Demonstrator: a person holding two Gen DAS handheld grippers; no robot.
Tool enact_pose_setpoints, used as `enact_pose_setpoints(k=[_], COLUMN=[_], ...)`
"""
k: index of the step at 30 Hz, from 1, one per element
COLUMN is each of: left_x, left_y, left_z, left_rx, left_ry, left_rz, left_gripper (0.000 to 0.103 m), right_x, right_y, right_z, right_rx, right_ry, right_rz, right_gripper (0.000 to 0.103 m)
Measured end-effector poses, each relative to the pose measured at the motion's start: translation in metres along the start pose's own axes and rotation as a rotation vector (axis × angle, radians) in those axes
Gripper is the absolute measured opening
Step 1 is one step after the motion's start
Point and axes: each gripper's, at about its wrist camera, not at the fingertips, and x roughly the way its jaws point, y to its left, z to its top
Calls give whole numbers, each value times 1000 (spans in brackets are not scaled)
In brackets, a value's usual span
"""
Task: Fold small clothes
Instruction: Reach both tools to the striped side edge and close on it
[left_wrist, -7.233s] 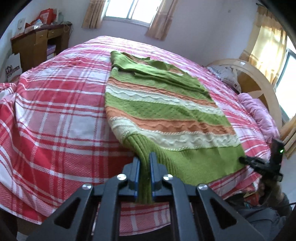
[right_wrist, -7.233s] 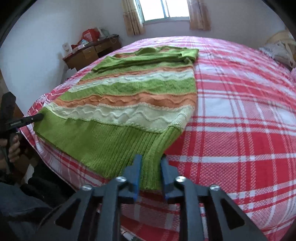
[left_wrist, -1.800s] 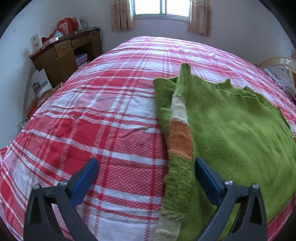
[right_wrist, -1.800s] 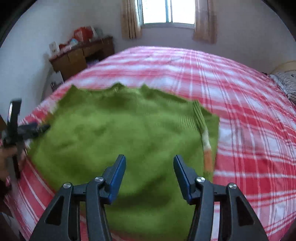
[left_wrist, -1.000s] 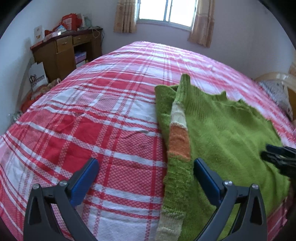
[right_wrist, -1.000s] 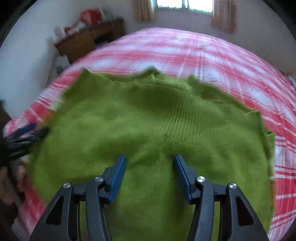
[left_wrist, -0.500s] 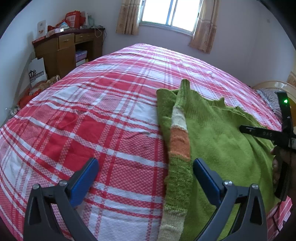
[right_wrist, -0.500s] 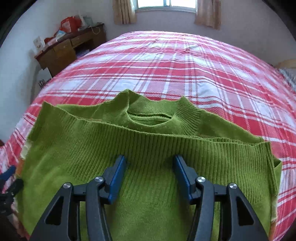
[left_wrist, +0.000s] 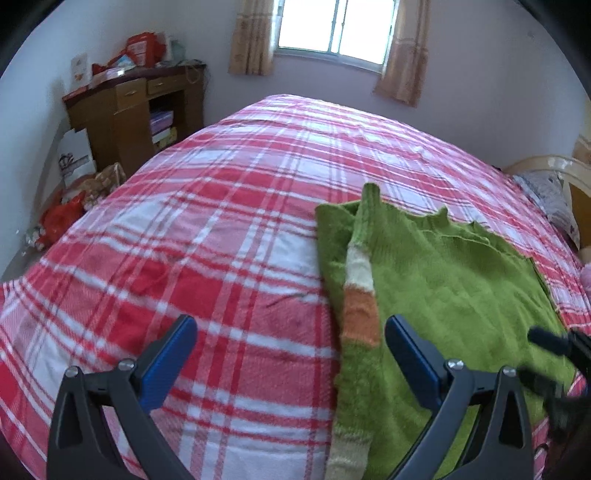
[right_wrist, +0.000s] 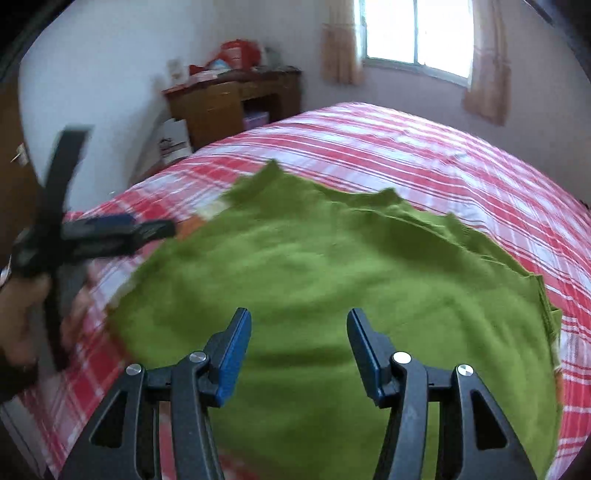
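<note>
The green sweater lies on the near right part of the bed, plain green side up, in what looks like a folded stack: a second edge shows under the far edge and at the right corner. A strip with cream and orange bands runs along its left edge, probably a sleeve or a turned-over side.

The left gripper hangs over that left edge with its jaws wide apart and nothing between them, the striped strip lying just below the right jaw. The right gripper hovers above the middle of the sweater, jaws also spread and empty.

One fold appears done and both hands are free, so this is the gap between folds. The next move likely calls for pinching an edge or two corners, all layers at once, so the stack stays square when carried over.
</note>
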Motion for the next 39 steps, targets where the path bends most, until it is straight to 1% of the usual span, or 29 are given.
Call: enact_pose_setpoints(k=[4, 6, 9, 11, 15, 18, 19, 21, 22, 23, 24, 25, 27, 29, 32, 34, 36, 38, 39], left_x=[11, 20, 30, 40, 53, 62, 64, 69, 71, 74, 74, 74, 77, 80, 82, 83, 82, 82, 82], left_y=[-3, -4, -2, -2, -1, -2, -2, -3, -4, -7, -10, -12, -19, -21, -19, -18, -18, -18, -19], left_z=[9, 12, 15, 19, 31, 42, 44, 47, 48, 50, 50, 49, 49, 49, 50, 50, 49, 49, 49], left_rx=[30, 38, 30, 33, 23, 28, 31, 42, 46, 56, 73, 87, 119, 132, 121, 116, 117, 120, 123], left_ry=[18, 35, 63, 90, 97, 109, 111, 99, 96, 93, 87, 83, 81, 80, 81, 78, 74, 74, 75], left_rz=[-20, -17, -62, -68, -107, -148, -154, -146, -147, -139, -134, -137, -130, -126, -140, -148, -163, -180, -187], left_gripper=[103, 103, 103, 102, 102, 96, 96, 89, 89, 88, 83, 80, 79, 78, 78, 76, 70, 64, 60], right_x=[-5, -5, -4, -2, 3, 4, 6, 9, 11, 14, 17, 20, 31, 33, 36, 37, 40, 41, 39], right_y=[30, 44, 64, 77, 107, 129, 136, 151, 156, 160, 161, 161, 162, 160, 161, 164, 167, 171, 177], right_z=[-10, -15, -22, -26, -32, -33, -32, -30, -29, -28, -26, -25, -21, -20, -17, -16, -16, -17, -17], right_rx=[-68, -100, -150, -182, -267, -325, -344, -382, -395, -398, -393, -386, -366, -354, -352, -358, -367, -380, -384], right_ry=[-15, -14, -16, -17, -22, -40, -45, -57, -62, -67, -69, -65, -37, -30, -28, -28, -25, -25, -26], right_rz=[0, 1, 8, 6, -10, -15, -16, -44, -54, -67, -73, -73, -78, -78, -70, -65, -55, -51, -54], right_gripper=[55, 55, 55, 55, 55, 55, 55, 55, 55, 55, 55, 55, 55, 55, 50, 43, 31, 23, 23])
